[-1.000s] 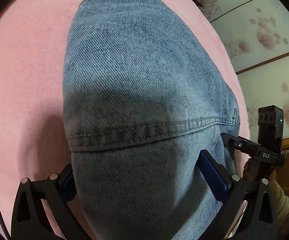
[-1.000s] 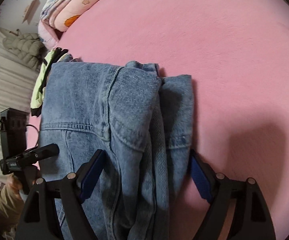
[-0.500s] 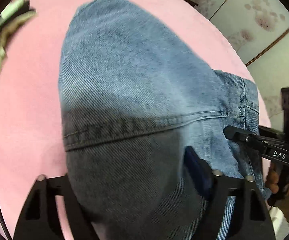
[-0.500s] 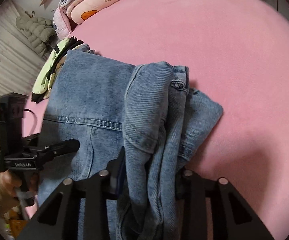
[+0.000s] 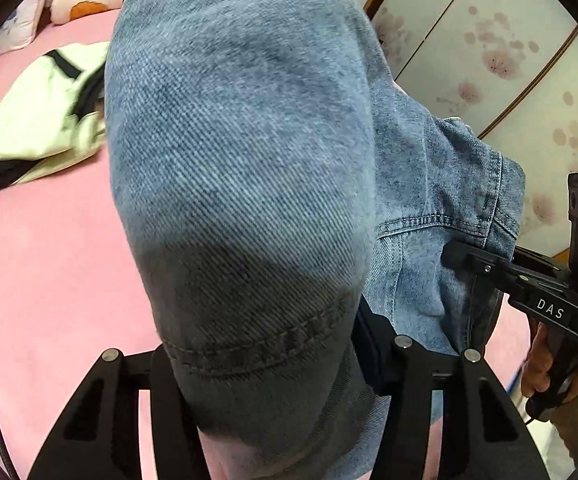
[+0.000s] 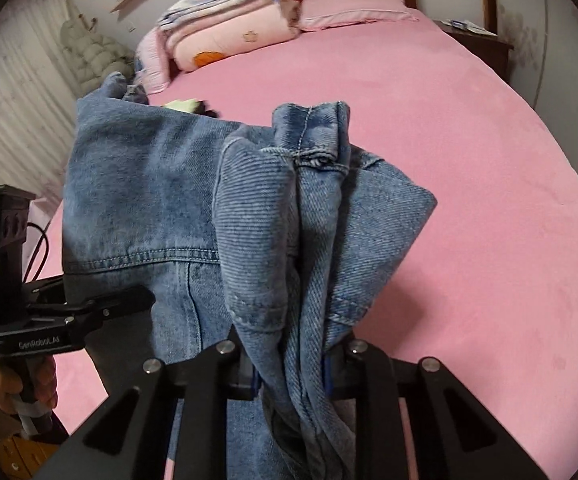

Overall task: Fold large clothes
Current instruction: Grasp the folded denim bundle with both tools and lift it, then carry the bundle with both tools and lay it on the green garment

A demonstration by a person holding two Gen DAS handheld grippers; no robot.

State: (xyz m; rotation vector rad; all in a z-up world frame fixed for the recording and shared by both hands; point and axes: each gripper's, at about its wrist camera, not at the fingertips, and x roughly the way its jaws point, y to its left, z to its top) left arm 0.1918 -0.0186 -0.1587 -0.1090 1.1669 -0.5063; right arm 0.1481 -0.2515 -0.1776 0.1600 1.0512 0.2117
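Both claws angled down, pinching denim jacket (image 6: 177, 200)

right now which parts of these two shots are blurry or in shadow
Left wrist view: the denim jacket is sharp but falls into dark shadow near the left gripper; the cream garment behind is smeared by motion. Right wrist view: evenly lit, mild blur on the folded bedding, straight lines bow at the rim.
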